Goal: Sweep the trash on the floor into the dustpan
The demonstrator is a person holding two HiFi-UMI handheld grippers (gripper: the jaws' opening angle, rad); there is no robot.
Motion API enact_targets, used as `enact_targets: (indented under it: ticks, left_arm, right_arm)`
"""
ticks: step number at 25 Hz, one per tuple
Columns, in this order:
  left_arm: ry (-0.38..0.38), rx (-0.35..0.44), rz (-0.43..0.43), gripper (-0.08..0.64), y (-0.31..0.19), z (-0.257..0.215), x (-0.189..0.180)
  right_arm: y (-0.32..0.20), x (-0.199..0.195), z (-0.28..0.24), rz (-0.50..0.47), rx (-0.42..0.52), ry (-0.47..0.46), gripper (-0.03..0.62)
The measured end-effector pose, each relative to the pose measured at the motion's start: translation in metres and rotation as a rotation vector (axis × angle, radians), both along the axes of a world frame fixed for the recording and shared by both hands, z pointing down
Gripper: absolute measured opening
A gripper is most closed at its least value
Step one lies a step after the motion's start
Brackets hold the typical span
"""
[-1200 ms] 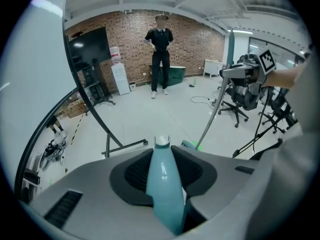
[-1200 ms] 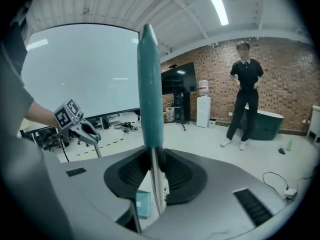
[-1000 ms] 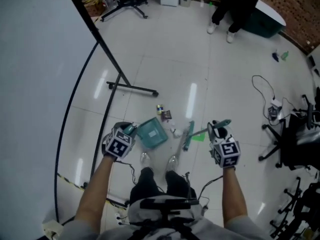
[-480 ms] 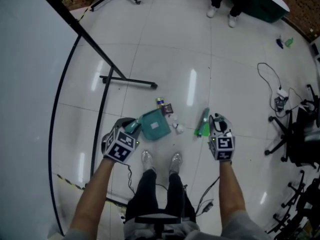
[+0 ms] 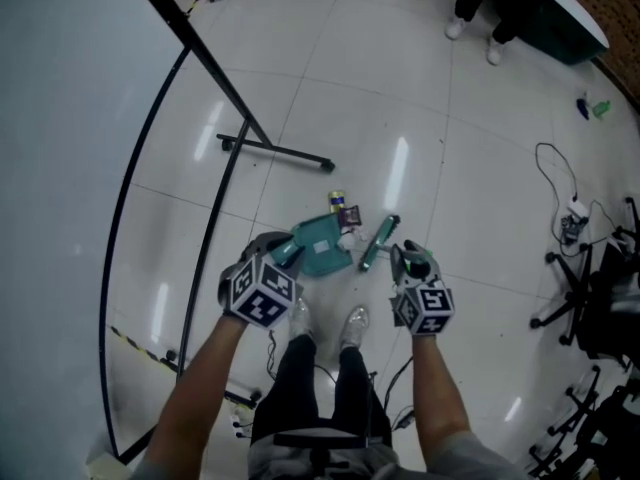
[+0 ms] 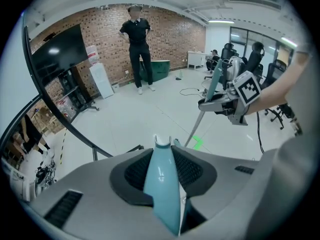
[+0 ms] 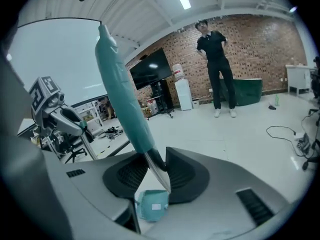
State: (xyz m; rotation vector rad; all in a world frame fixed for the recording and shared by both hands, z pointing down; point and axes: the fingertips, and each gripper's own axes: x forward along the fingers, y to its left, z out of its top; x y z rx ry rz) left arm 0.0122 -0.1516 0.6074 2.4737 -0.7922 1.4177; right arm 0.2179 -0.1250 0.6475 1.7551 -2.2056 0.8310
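Note:
A teal dustpan rests on the white floor ahead of my shoes, and my left gripper is shut on its teal handle. My right gripper has the teal broom between its jaws. These jaws have just been opening a little, and the broom handle still sits against the pads. The broom's head lies just right of the dustpan. Small trash, a yellowish can and a dark packet, lies just beyond the pan. The pan's body also shows below the right jaws.
A black stand's leg and its slanted pole cross the floor at the left, by a large white panel. A person stands far ahead by a green box. Cables and office chairs are at the right.
My right gripper has come down and leftward with the broom, whose head now lies close beside the dustpan. The left gripper and dustpan have shifted only slightly.

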Motion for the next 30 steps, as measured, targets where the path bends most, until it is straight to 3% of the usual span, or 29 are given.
enact_targets:
  ticks: [8,12,23,30]
  left_arm:
    - [0.018,-0.016,-0.01,0.118,0.007,0.002,-0.003]
    - [0.021,-0.022,-0.022,0.118,0.01,0.004,-0.011]
    - [0.079,-0.024,-0.106,0.118,0.012,-0.008,-0.056]
    - [0.065,-0.019,-0.171,0.118,-0.017,-0.015,-0.071]
  right_arm:
    - [-0.008,-0.044,-0.012,-0.13,0.009,-0.182,0.112]
    - [-0.013,-0.068,-0.027,-0.211,0.011,-0.206,0.112]
    - [-0.058,-0.044,-0.11,-0.227,0.149,-0.08,0.087]
    - [-0.103,-0.004,-0.116,-0.265,0.202,0.112,0.087]
